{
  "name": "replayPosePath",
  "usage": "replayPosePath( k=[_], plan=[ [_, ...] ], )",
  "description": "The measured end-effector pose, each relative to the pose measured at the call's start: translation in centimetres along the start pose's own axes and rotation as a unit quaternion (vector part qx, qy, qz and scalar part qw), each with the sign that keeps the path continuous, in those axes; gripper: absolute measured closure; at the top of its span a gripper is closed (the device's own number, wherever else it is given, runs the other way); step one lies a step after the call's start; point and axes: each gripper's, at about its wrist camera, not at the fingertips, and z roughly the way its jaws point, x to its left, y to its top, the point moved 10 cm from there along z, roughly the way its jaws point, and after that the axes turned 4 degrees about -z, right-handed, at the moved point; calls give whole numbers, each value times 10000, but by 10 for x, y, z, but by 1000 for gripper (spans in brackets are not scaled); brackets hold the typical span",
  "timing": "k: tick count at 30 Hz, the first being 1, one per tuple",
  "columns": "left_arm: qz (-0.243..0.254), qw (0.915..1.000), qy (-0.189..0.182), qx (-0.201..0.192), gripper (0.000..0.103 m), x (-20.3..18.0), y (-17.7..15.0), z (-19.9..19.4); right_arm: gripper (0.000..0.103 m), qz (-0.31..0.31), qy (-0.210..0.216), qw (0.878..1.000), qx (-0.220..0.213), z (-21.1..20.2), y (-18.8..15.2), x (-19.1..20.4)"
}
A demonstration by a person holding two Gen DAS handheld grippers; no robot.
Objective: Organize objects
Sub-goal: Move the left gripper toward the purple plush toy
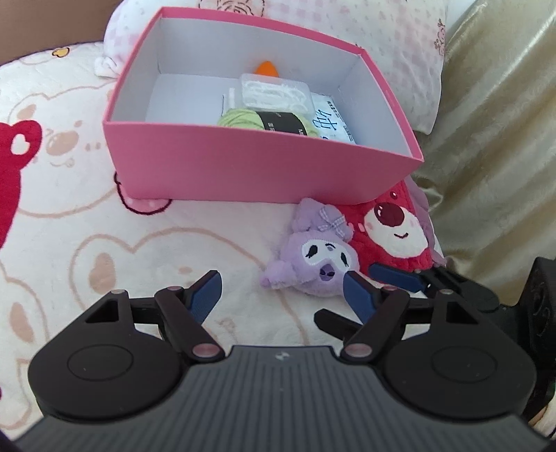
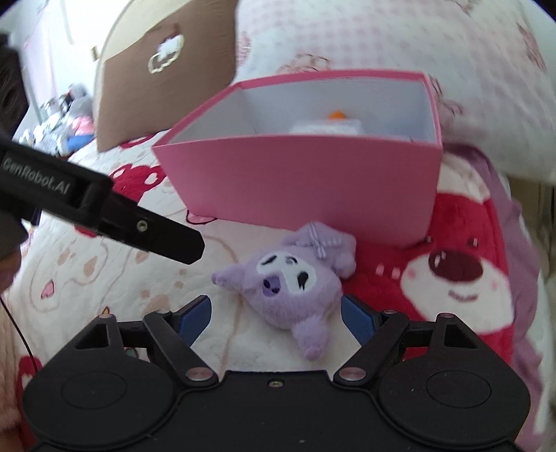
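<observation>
A small purple plush toy (image 1: 314, 259) with a white face and checked bow lies on the bed in front of an open pink box (image 1: 243, 163). In the right wrist view the plush (image 2: 290, 290) lies between my right gripper's (image 2: 276, 309) open blue fingers, which do not touch it. My left gripper (image 1: 283, 290) is open and empty, just left of the plush; its right finger is near the toy. The right gripper's finger (image 1: 396, 276) shows beside the plush in the left wrist view. The box (image 2: 305, 180) holds a green yarn ball (image 1: 264, 121), a clear case (image 1: 274, 92) and an orange item (image 1: 266, 67).
A red bear cushion (image 1: 392, 226) lies right of the plush, partly under the box; it also shows in the right wrist view (image 2: 451, 274). Pink-patterned pillows (image 1: 382, 31) lie behind the box. A gold curtain (image 1: 493, 139) hangs at the right. The bedspread (image 1: 87, 243) has bear prints.
</observation>
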Motion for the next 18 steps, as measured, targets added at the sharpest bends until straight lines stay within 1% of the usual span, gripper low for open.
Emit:
replayPosePath(
  k=[2,3,8,10,11,13,15,16,17,18],
  plan=[
    [57,9999,-101,46,38,-2,-1,7,18,171,37,9998,70,5,-5,-2],
    [86,9998,-158,103,40,-3,-2,10,18,214,31,9997,102,7,-6,-3],
    [210,9994,-243,120,43,-8,0,29,18,271,-49,9992,297,19,-12,-5],
    [218,9995,-200,131,43,-7,-1,37,18,328,-230,9991,139,19,-9,-8],
    [196,9996,-163,138,43,-6,-1,41,18,368,-240,9990,79,19,-8,-8],
    [116,9997,-155,148,43,-5,-2,47,18,459,-226,9986,111,23,-9,-9],
    [58,9997,-193,170,43,-5,-3,52,21,392,-415,9983,63,26,-11,-10],
    [54,9997,-181,166,46,-5,-3,54,26,320,-551,9980,21,28,-12,-10],
    [80,9996,-181,183,57,-6,-3,56,28,285,-644,9975,20,30,-16,-10],
    [152,9993,-234,234,59,-8,-4,58,29,291,-670,9973,3,31,-17,-10]
  ],
)
